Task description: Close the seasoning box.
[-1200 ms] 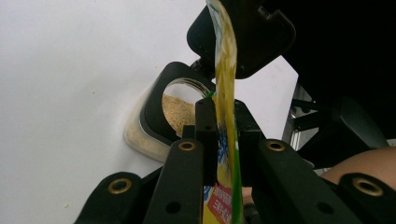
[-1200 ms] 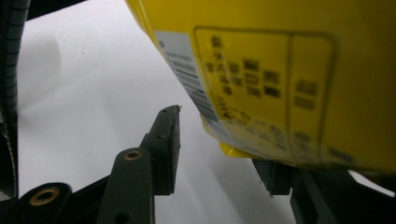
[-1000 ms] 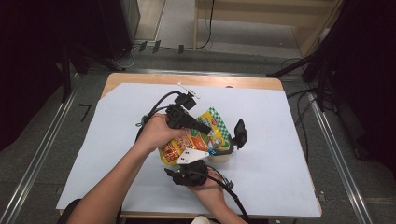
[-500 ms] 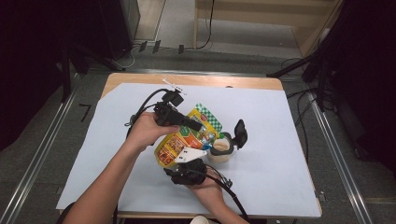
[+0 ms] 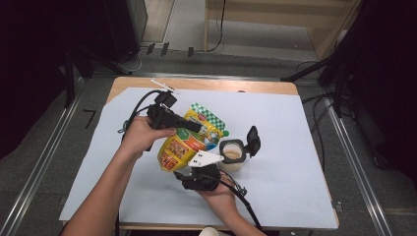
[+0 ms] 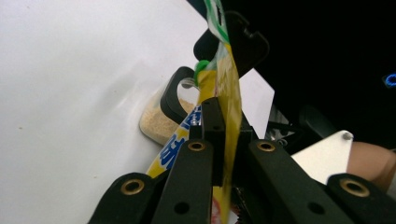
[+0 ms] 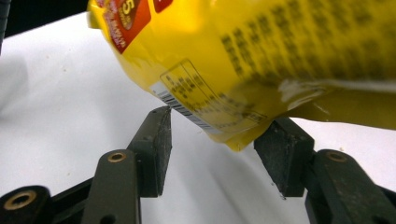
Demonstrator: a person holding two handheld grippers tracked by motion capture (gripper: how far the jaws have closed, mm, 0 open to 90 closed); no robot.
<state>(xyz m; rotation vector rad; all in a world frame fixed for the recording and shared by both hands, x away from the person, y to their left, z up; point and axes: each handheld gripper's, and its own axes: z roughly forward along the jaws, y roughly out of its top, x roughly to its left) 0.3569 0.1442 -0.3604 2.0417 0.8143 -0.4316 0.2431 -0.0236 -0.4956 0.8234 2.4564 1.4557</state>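
Observation:
A yellow printed pouch (image 5: 184, 145) with a green-checked top hangs tilted above the white table cover, and my left gripper (image 5: 196, 128) is shut on its upper part. In the left gripper view the jaws (image 6: 219, 112) pinch the pouch (image 6: 229, 88) edge-on. Past it stands a clear container (image 6: 156, 123) of tan powder with a black hinged lid (image 6: 240, 44) standing open. My right gripper (image 5: 195, 172), under its grey plate, is open below the pouch. In the right gripper view the pouch's (image 7: 243, 56) bottom corner dips between the open pads (image 7: 161, 135).
The open container (image 5: 232, 153) sits on the white cover (image 5: 295, 162) just right of the pouch, its lid (image 5: 253, 140) tipped up at the right. Cables trail from both grippers. Metal rails run along both sides of the table, with dark equipment beyond.
My left gripper has carried the pouch leftward, away from the container. The right gripper has stayed open beneath the pouch's lower end.

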